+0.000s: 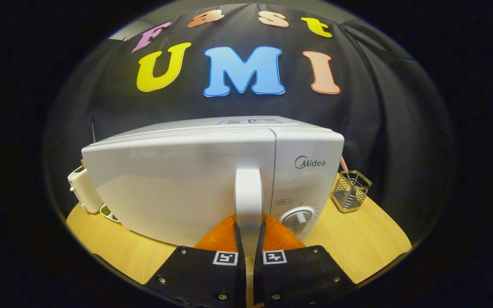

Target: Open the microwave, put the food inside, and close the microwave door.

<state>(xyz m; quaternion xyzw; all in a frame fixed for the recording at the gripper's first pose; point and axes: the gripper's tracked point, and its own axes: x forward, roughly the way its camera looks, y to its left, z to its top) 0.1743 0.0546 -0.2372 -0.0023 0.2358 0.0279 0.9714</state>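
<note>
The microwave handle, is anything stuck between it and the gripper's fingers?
Nothing visible. The gripper has its two fingers closed on the door handle of the microwave, one on each side. The door looks shut, so it blocks the way inside for now.

Gripper (249, 226), seen from its own camera. Two flat plates, the left plate (195, 273) and the right plate (302, 273), widen toward the camera and are parted by a narrow slot. Each carries a white square marker with a black block pattern: the left marker (225, 258) at the plate's 1 o'clock corner, the right marker (274, 256) at 11 o'clock. Silvery screws (161, 280) dot the plate edges. Wedge-shaped fingers (223, 237) taper forward, pressed against both sides of the microwave handle (248, 192).
</note>
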